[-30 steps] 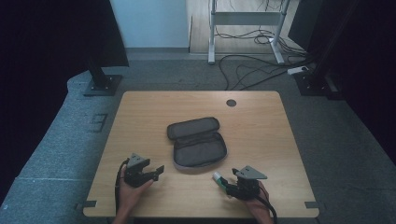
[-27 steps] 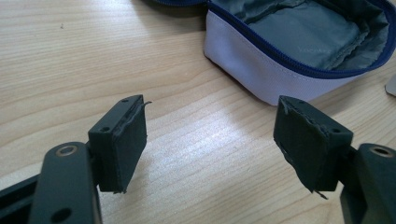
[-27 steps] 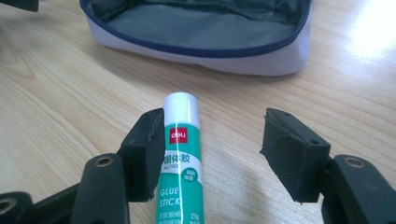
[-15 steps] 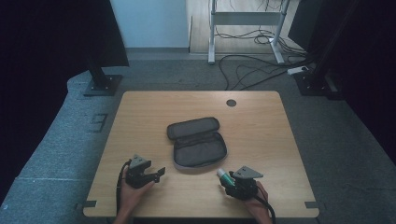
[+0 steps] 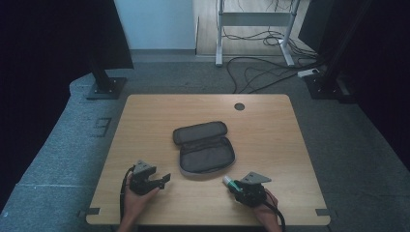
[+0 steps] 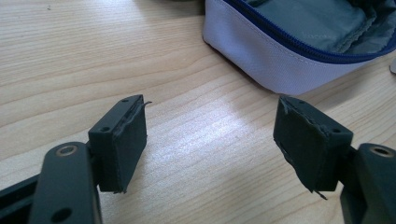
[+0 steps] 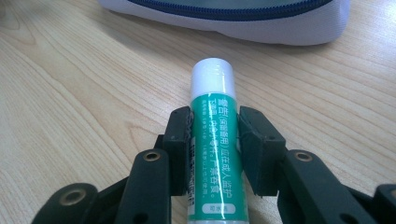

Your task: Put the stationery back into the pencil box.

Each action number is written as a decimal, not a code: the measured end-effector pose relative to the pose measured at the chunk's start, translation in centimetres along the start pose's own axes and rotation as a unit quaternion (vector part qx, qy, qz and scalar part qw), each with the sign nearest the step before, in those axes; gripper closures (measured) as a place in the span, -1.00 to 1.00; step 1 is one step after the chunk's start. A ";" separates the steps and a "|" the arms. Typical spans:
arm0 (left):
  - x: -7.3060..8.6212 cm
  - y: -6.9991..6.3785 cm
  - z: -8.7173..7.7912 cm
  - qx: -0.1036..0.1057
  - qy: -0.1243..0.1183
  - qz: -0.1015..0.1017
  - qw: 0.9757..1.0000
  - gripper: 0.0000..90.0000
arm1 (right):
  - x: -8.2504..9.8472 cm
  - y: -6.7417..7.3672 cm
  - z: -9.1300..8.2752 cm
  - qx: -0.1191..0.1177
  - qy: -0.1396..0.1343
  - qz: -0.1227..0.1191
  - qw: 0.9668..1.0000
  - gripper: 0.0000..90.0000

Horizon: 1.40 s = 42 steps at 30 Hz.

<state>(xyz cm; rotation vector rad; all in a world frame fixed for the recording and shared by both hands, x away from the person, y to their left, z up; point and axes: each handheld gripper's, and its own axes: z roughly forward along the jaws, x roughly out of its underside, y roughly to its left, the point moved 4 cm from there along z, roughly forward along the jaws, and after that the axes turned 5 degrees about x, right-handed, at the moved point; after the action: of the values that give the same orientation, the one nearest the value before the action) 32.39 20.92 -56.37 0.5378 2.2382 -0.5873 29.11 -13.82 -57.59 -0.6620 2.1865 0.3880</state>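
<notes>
A green glue stick with a white cap lies on the wooden table, cap towards the case. My right gripper has just been closing its jaws, and both pads now press on the stick's sides. From above, that right gripper and the glue stick sit near the front edge, right of centre. An open grey zip case lies mid-table, and its pale wall is close ahead of my left gripper. The left gripper rests at front left, open and with nothing between its pads.
A round cable hole is in the table's far side. Bare wood surrounds the case. Beyond the table are a black stand base, a desk frame and loose cables on grey carpet.
The right gripper has shifted very slightly around the green stick near the front edge. The left gripper and the case have stayed where they were.
</notes>
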 end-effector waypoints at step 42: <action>0.3 0.3 0.0 0.000 0.008 -0.012 1.000 -0.39 | -6.0 0.0 -2.3 -0.024 -0.090 0.014 0.996 0.44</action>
<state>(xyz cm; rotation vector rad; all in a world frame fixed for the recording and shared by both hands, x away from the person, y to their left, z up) 32.41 21.21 -56.68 0.5182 2.2620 -0.5984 30.93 -12.93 -51.43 -0.5990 2.0228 0.4963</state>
